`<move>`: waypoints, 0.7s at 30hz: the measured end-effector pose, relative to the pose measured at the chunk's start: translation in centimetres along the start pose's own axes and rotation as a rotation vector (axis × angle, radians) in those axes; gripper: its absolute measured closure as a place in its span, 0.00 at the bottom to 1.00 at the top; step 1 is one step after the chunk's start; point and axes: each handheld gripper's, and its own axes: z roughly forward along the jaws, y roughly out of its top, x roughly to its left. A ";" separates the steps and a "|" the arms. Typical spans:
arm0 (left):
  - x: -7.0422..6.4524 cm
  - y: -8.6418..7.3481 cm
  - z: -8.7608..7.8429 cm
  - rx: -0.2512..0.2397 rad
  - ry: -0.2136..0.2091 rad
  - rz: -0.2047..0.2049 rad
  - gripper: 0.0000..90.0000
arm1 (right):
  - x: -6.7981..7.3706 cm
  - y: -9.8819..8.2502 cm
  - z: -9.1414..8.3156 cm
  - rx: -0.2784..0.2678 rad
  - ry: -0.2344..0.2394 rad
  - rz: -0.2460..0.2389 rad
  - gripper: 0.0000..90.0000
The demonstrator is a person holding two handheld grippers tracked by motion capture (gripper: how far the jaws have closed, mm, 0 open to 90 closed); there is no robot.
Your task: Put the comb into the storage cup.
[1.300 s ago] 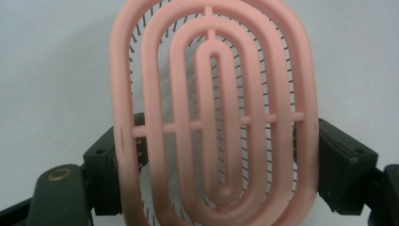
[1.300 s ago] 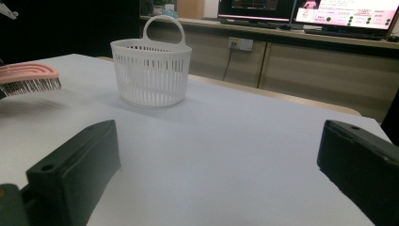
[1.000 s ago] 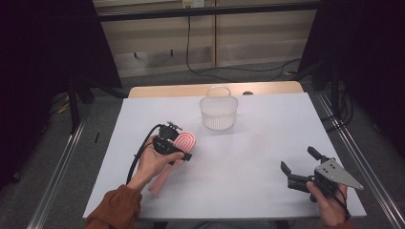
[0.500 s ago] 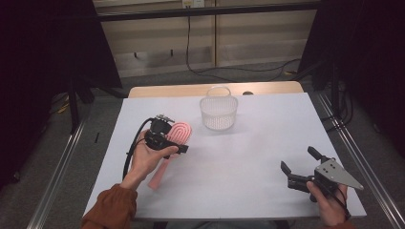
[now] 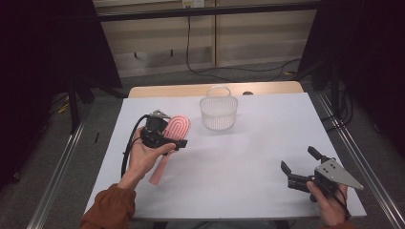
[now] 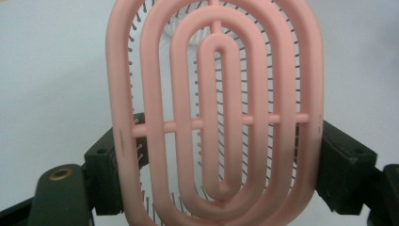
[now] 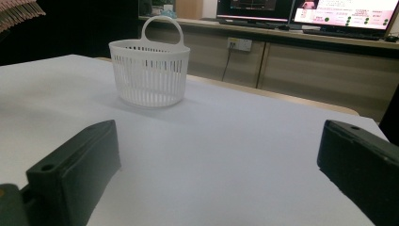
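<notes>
Left gripper: jaws clamped across the oval head of a pink vented hairbrush, one black pad on each long edge of the head, as the left gripper view shows. The brush is lifted off the worktop; its bristles face away from the camera on the gripper, and its handle trails down and back toward the near left corner, past the person's left hand. The long axis thus runs from that corner toward the far edge, head leading.

White slatted basket: upright near the middle of the far edge, hoop handle on top, open mouth upward. It lies beyond and to the right of the brush head, near it but apart, and can be glimpsed through the vents in the left gripper view.

Right gripper: jaws apart with nothing between them, low near the near right corner, pointed across the worktop toward the basket. It is well apart from the basket; the left hand is plainly the nearer. A likely coming move, head-first into the basket, depends on swinging the brush rightward and forward over the rim.
</notes>
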 end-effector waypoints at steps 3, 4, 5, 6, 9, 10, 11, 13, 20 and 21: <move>0.0 0.0 -0.1 -0.031 0.005 0.018 0.23 | 0.0 0.0 0.0 0.000 0.001 0.000 0.00; -0.1 0.0 -0.2 -0.050 0.003 0.004 0.23 | 0.0 0.0 0.0 0.000 0.001 0.000 0.00; 0.0 0.0 -0.4 -0.065 0.010 0.017 0.23 | 0.0 0.0 0.0 0.000 0.002 0.001 0.00; 0.0 0.0 -0.4 -0.065 0.010 0.017 0.23 | 0.0 0.0 0.0 0.000 0.002 0.001 0.00; 0.2 0.0 -0.7 -0.076 0.040 0.017 0.23 | 0.0 0.0 0.0 0.000 0.001 0.003 0.00; 0.2 -0.1 -0.7 -0.094 0.042 0.007 0.23 | 0.0 0.0 0.0 0.000 0.001 0.001 0.00; 0.3 -0.1 -0.8 -0.101 0.047 0.006 0.23 | 0.0 0.0 0.0 0.000 0.000 -0.001 0.00; 0.5 -0.1 -1.1 -0.132 0.043 0.010 0.23 | 0.0 0.0 0.0 0.000 0.001 0.002 0.00; 1.2 -0.3 -1.8 -0.221 0.058 -0.001 0.23 | 0.0 0.0 0.0 0.000 0.001 0.000 0.00; 1.2 -0.3 -1.8 -0.254 0.066 0.001 0.23 | 0.0 0.0 0.0 0.000 0.001 0.001 0.00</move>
